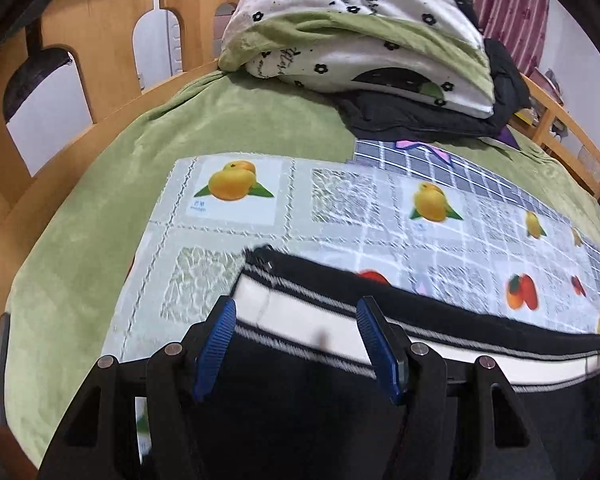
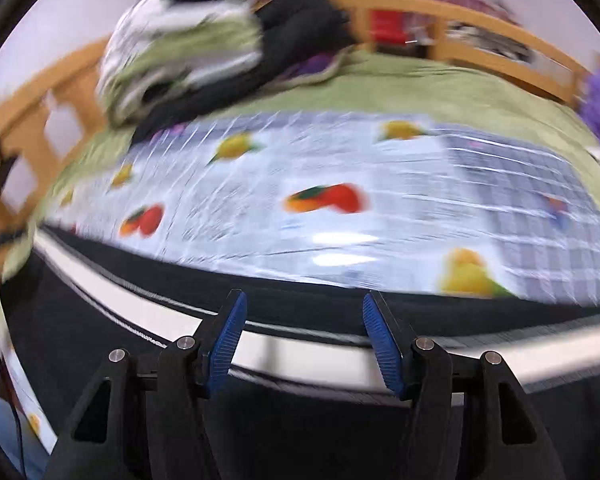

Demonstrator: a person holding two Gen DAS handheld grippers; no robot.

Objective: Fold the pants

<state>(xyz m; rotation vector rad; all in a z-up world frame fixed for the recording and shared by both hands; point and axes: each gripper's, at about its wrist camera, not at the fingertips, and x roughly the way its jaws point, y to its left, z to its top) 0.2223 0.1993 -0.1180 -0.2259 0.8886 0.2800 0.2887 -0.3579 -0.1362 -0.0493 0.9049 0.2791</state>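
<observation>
Black pants (image 1: 480,320) with a white stripe down the side lie along the near edge of a shiny fruit-print mat (image 1: 340,208), which is spread over a green blanket (image 1: 100,200) on the bed. One end of the pants sits close to the mat's near left corner. Laying them flat on the smooth mat probably makes them easy to fold.

On that end, the left gripper (image 1: 296,344) hangs just above the pants. Its blue fingers (image 1: 216,344) are spread wide and hold nothing. The right gripper (image 2: 302,338) hovers farther along the same stripe, also spread wide and holding nothing. Its picture is blurry, so it seems to be moving fast.

Both grippers sit over the stripe side, likely so each can pinch that edge and lift it over together. No fold looks done yet.

A rolled flower-print quilt (image 1: 360,32) and dark clothes (image 1: 440,116) are piled at the far edge of the bed, well apart from the pants.
</observation>
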